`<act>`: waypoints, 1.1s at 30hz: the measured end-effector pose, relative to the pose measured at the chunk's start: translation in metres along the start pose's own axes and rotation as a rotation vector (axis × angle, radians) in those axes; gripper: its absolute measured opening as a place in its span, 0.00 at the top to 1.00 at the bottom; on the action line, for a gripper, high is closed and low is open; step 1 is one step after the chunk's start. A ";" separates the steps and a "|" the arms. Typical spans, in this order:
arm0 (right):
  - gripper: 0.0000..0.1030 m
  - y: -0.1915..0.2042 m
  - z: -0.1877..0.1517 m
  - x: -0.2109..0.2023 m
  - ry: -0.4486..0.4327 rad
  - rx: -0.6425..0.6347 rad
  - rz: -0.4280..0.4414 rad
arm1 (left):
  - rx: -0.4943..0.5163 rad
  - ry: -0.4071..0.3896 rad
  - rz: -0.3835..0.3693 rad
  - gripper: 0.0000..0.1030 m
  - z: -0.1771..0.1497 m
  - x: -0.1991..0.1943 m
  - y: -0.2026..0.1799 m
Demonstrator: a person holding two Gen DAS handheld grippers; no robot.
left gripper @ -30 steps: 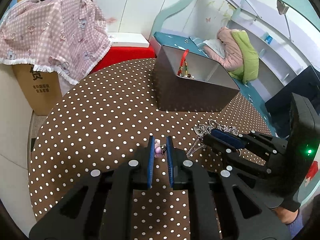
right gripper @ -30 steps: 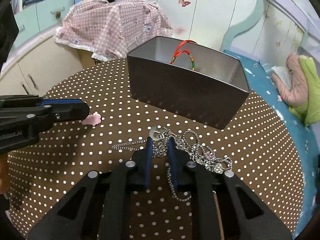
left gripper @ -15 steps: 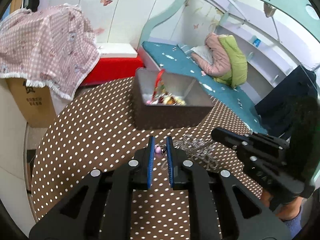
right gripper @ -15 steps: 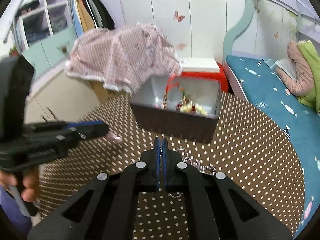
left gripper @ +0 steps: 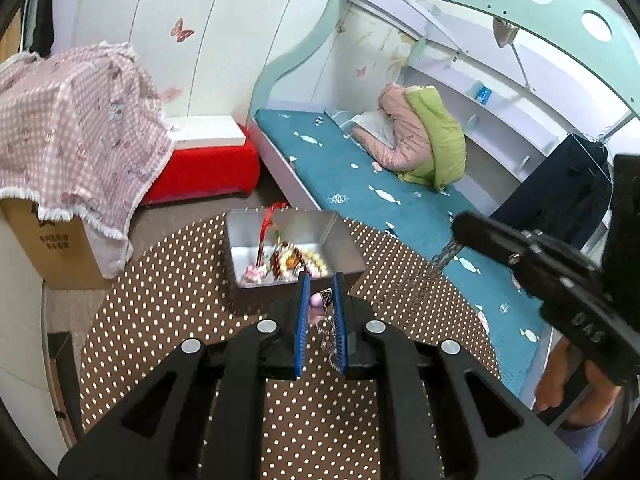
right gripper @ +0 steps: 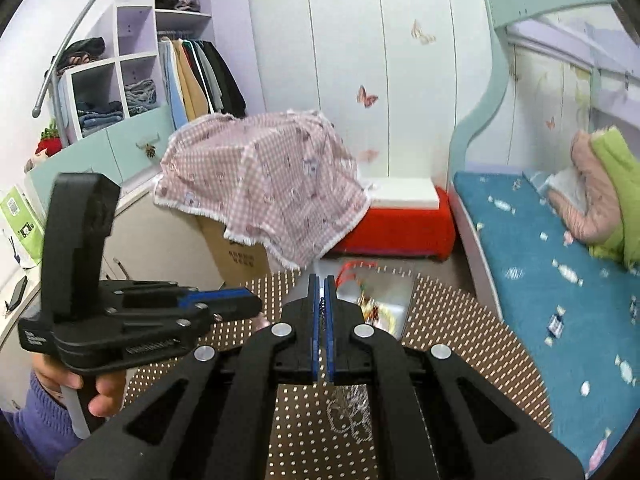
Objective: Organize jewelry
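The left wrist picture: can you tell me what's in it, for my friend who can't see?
The left gripper pinches a small pink charm above a brown dotted table. Ahead stands a grey tin of jewelry. At right, the right gripper dangles a silver chain.

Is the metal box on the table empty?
No, the metal box already holds beads and a red cord.
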State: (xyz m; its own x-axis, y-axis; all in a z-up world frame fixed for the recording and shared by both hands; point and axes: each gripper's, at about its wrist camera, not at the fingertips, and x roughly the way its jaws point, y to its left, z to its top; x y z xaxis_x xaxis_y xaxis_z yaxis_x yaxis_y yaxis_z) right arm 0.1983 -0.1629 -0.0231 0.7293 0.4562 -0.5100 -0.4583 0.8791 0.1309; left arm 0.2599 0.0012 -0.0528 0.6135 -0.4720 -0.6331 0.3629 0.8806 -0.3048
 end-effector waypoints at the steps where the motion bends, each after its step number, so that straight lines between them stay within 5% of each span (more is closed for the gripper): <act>1: 0.99 0.001 0.007 -0.004 -0.012 -0.009 -0.005 | 0.002 -0.002 -0.001 0.89 0.004 0.000 -0.002; 19: 0.99 -0.009 0.075 0.003 -0.093 -0.039 -0.042 | 0.027 0.004 0.010 0.89 0.078 0.024 -0.016; 33: 0.99 -0.038 0.023 0.083 0.095 0.042 -0.046 | -0.019 0.157 0.062 0.88 0.046 0.116 0.022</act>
State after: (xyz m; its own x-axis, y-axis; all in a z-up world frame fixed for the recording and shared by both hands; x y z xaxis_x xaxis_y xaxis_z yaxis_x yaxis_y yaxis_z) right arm 0.2881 -0.1553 -0.0504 0.6968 0.4021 -0.5940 -0.4026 0.9046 0.1401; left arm 0.3711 -0.0355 -0.1003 0.5170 -0.4052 -0.7540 0.3132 0.9093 -0.2740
